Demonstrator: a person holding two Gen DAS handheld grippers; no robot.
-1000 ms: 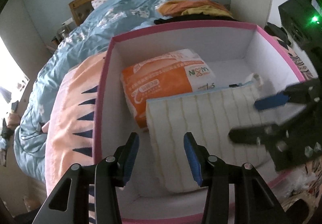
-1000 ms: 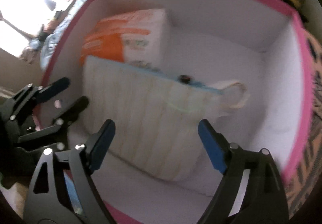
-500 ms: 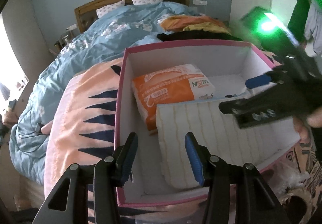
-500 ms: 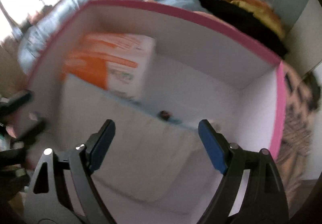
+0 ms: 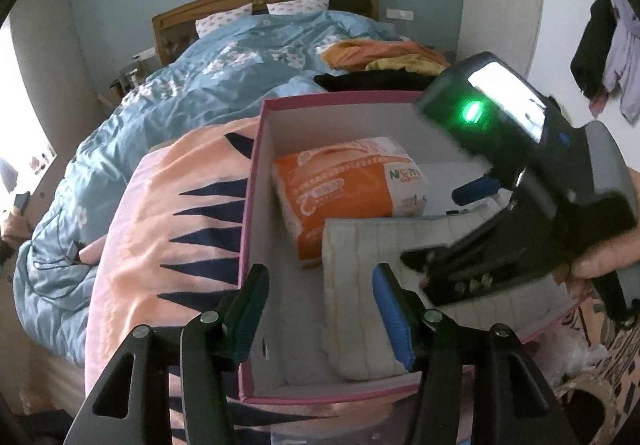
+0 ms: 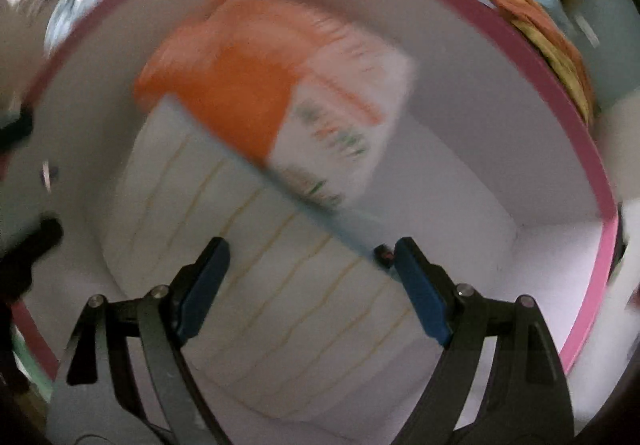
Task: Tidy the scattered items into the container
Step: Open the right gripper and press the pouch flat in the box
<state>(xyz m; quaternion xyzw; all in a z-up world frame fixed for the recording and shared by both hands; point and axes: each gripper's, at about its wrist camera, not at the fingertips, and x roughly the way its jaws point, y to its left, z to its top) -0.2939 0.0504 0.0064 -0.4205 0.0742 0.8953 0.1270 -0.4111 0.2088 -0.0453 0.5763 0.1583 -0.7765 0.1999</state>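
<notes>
- One pink box (image 5: 256,173): one orange packet (image 5: 340,193), one striped pouch (image 5: 368,257) inside.
- Left claw (image 5: 320,309): just been widening, half open, empty.
- Right claw (image 6: 308,285): wide open, empty.

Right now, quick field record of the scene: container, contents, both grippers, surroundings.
container: pink-rimmed box, white inside, on a peach blanket
contents: orange pack toward the back; striped white pouch in front, leaning on it
left gripper: above the box's near edge, jaws just been opening, nothing between them
right gripper: open over the pouch, view blurred
surroundings: bed with blue duvet, clothes pile behind the box
</notes>
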